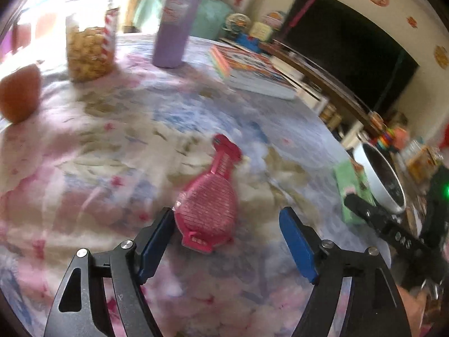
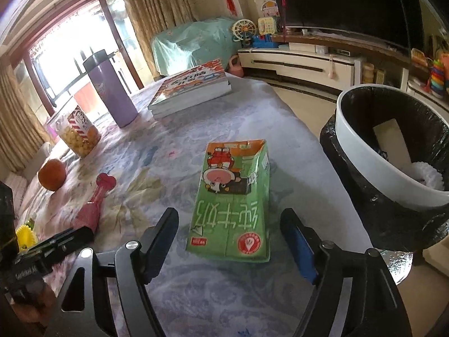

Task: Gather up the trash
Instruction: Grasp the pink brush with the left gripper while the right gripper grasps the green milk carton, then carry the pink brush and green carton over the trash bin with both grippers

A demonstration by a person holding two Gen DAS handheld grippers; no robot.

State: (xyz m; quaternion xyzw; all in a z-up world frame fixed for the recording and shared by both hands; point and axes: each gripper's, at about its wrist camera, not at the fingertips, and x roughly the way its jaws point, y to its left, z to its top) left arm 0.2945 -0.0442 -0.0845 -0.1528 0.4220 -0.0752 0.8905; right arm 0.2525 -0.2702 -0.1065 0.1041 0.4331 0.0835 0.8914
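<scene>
A flattened green milk carton (image 2: 233,205) lies on the flowery tablecloth, its near end between my right gripper's (image 2: 228,221) open fingers, apart from both. It also shows in the left wrist view (image 1: 354,188). A pink hairbrush (image 1: 209,202) lies in front of my open left gripper (image 1: 227,221), its head close to the left finger (image 1: 157,241); the right wrist view shows it too (image 2: 92,210). A white bin with a black liner (image 2: 393,165) stands beside the table's right edge, with paper scraps inside; it also shows in the left wrist view (image 1: 381,177).
A purple flask (image 2: 110,90), a jar of snacks (image 2: 78,133), an orange (image 2: 52,174) and a stack of books (image 2: 193,87) stand on the table's far half. A yellow spiky toy (image 2: 25,236) lies at the left. A TV cabinet (image 2: 308,61) runs behind.
</scene>
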